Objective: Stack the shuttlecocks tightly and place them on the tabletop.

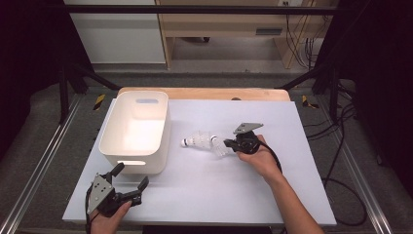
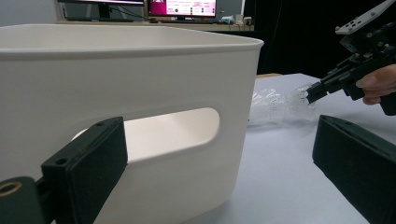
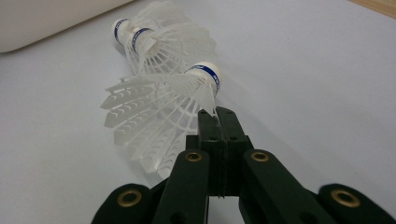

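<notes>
The right gripper has its jaws clenched on the skirt edge of the nearest shuttlecock, a thin sliver of white feather pinched between the closed tips. That shuttlecock lies straight ahead of the jaws, its long axis running away from them and slightly to their right, with the blue-banded cork at the far end. Just beyond it, touching or nearly so, lie two more shuttlecocks, stacked one in the other, their corks pointing away towards the white bin.

In the high view, the pinched shuttlecock sits on the counter directly off the right gripper's tips, and the bin stands farther along that same line, past the other pair. So the carry towards the bin would likely go forward from the jaws, over the pair.

The left gripper rests near the counter's front edge with its jaws released and nothing between them; the bin's handle slot lies just ahead of them. The right hand is plainly the nearer one to the shuttlecocks, while the left is nearer the bin.
</notes>
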Tool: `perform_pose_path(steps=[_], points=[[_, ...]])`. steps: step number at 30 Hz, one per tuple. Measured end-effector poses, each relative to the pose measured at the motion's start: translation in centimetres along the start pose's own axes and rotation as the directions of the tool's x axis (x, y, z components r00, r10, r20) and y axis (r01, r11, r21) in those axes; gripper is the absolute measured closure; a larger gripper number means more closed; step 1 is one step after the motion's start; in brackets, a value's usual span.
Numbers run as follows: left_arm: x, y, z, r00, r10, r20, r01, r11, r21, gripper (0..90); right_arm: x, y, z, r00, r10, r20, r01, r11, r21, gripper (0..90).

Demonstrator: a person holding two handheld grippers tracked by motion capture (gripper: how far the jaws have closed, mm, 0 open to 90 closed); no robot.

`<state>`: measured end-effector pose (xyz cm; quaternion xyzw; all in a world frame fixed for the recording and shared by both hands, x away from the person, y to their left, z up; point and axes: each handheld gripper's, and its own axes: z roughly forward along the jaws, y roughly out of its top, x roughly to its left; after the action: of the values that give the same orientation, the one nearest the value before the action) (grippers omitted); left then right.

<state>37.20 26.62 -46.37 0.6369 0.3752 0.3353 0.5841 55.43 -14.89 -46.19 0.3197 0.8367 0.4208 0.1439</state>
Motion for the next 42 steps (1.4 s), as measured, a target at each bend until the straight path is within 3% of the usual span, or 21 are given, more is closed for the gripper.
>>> perform_pose_path(steps=[31, 42], points=[[-0.1, 0.0, 0.0, 1.0000, 0.003, 0.003, -0.003, 1.0000, 0.002, 3.3, 1.8, 0.7, 1.2, 0.9935, -0.072, -0.088, 0.074, 0.997, 0.018, 90.0], [-0.1, 0.0, 0.1, 1.0000, 0.007, 0.007, -0.007, 1.0000, 0.004, 3.3, 1.8, 0.7, 2.0, 0.9961, -0.065, -0.060, 0.066, 0.998, 0.018, 90.0]])
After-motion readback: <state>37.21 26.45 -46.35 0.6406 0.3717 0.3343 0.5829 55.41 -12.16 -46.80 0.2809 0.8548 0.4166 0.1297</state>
